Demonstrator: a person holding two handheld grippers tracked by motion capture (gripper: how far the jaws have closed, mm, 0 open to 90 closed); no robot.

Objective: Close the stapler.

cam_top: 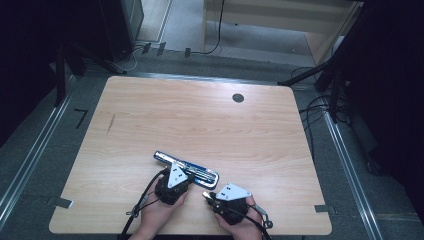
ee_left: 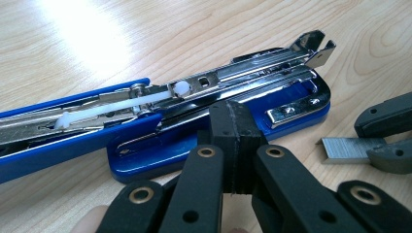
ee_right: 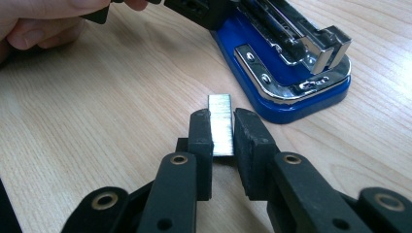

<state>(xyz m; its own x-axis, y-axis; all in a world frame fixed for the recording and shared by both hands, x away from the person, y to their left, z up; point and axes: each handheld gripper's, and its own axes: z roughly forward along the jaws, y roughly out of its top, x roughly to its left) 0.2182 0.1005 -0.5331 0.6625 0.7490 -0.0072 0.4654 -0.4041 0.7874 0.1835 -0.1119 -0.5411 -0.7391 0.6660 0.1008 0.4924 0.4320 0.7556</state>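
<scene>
Near edge of table [cam_top: 150, 105], centre-right: two hands come in from below, each w/ a gripper.

Right gripper [cam_top: 208, 197]: sits close to the near edge, R of centre. Jaws pinch a short strip of staples [ee_right: 221, 124] between the pads; strip pokes out fwd past the tips, held flat-side up, just above the wood. Also seen in left gripper view [ee_left: 351, 148] at R side, w/ the other gripper's dark jaws around it.

Left gripper [cam_top: 176, 176]: just L of the right one, a little farther from the near edge. Jaws closed, pads pressed together w/ no gap [ee_left: 232, 141]. Tips lie against the near side of the stapler [ee_left: 209, 121], over the blue base; whether anything thin is pinched between the pads can't be told, prob. not.

Stapler: blue, opened out flat on table, lying diagonally in the near-centre area, long axis running from L-far to R-near [cam_top: 186, 168]. Chrome magazine channel exposed, white plastic pusher [ee_left: 121, 104] visible in it. Blue base w/ chrome anvil plate [ee_right: 286, 80] at the end nearest the right gripper; strip tip is near that end, not touching.

Far edge, R of centre: small dark round hole [cam_top: 238, 98] in the tabletop. Beyond the table: floor, cables [cam_top: 315, 107].
</scene>
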